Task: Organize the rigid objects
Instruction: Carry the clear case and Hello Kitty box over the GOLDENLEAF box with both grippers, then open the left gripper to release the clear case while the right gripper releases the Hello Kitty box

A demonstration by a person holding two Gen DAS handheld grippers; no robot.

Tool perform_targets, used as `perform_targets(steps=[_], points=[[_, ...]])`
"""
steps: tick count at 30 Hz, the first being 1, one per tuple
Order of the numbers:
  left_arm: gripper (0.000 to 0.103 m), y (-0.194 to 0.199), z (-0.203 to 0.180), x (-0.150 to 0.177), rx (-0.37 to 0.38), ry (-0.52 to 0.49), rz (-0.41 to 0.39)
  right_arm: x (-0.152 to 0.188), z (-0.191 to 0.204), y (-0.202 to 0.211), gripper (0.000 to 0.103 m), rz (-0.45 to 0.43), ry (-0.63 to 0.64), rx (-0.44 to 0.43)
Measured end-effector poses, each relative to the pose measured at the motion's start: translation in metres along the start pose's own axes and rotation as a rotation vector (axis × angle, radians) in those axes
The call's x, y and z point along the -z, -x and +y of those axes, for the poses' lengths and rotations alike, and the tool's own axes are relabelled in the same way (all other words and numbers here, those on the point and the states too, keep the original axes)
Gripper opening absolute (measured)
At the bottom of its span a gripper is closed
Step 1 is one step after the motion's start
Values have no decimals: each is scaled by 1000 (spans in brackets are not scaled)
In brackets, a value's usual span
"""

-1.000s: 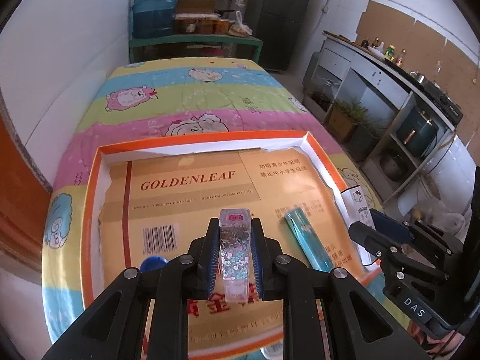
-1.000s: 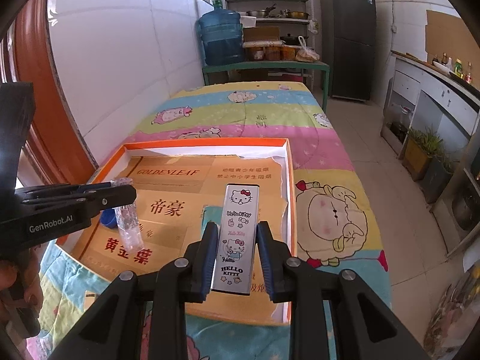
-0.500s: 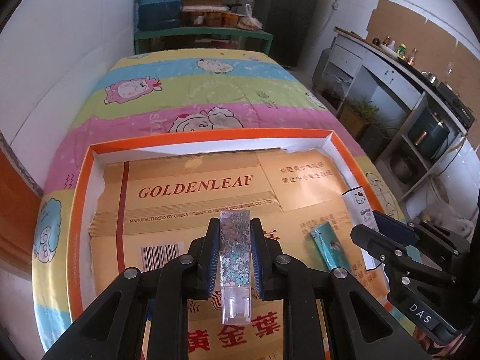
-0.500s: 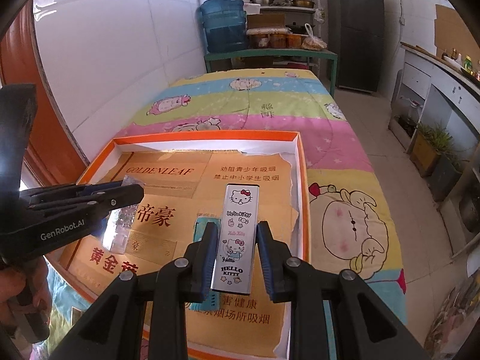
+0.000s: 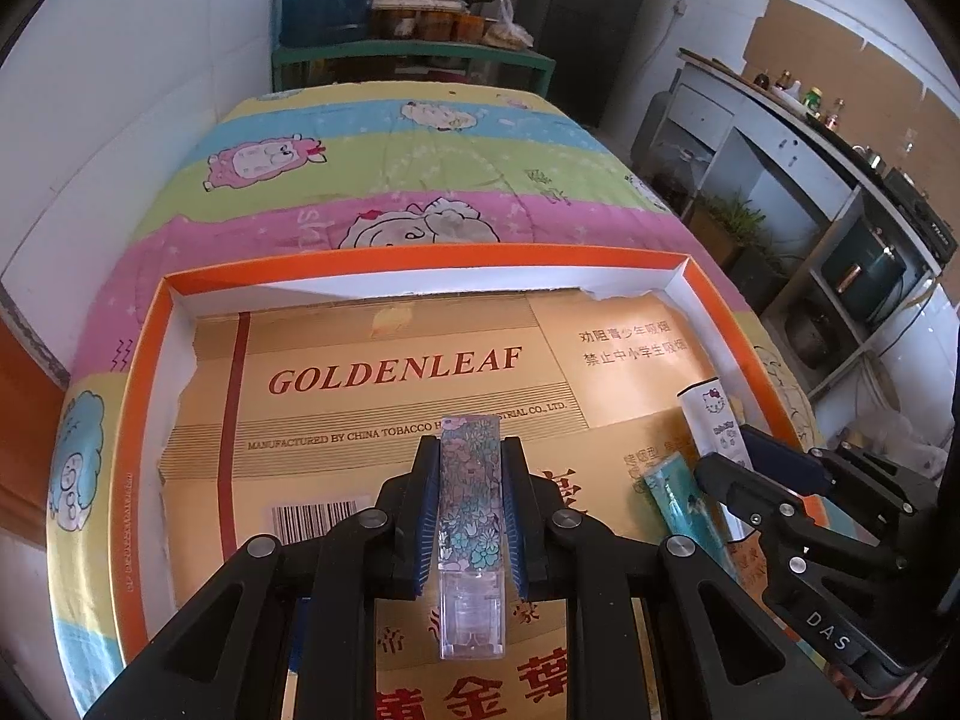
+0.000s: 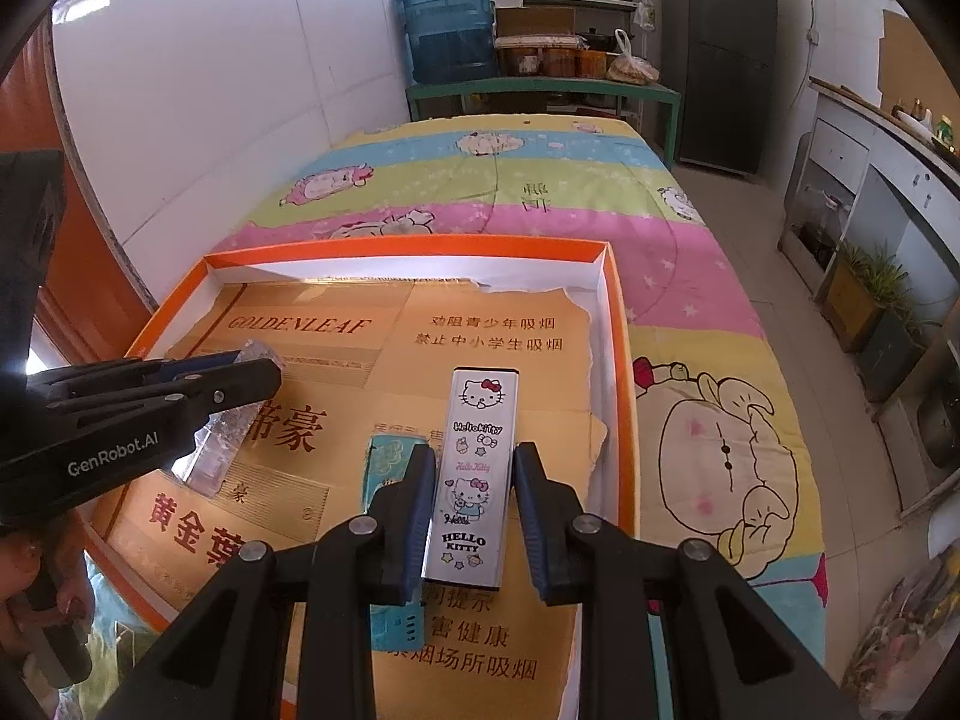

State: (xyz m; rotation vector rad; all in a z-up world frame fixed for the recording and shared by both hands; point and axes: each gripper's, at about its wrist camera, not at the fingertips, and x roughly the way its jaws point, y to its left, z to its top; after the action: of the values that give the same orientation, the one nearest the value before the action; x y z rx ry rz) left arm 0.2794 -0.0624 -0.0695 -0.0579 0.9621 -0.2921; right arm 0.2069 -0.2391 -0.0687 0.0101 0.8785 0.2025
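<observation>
My left gripper is shut on a clear case with a floral print, held lengthwise over the gold cardboard liner of a shallow orange tray. My right gripper is shut on a white Hello Kitty case above the tray's right side. A teal case lies flat on the liner just left of it. In the right wrist view the left gripper comes in from the left with the clear case. In the left wrist view the right gripper sits at the right with the Hello Kitty case and the teal case.
The tray rests on a striped cloth with cartoon sheep. A white wall runs along the left. Beyond the cloth stand a green shelf, a water bottle and a dark fridge. A hand holds the left gripper.
Both grippers have moved forward and down over the tray with their cases still held. The tray and liner now fill more of each view.
</observation>
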Motion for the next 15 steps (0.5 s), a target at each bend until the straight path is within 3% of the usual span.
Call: perform_targets(steps=[15], points=[[23,-5,2,0,22,6,-5,0,1,-10,28,9,7,16]])
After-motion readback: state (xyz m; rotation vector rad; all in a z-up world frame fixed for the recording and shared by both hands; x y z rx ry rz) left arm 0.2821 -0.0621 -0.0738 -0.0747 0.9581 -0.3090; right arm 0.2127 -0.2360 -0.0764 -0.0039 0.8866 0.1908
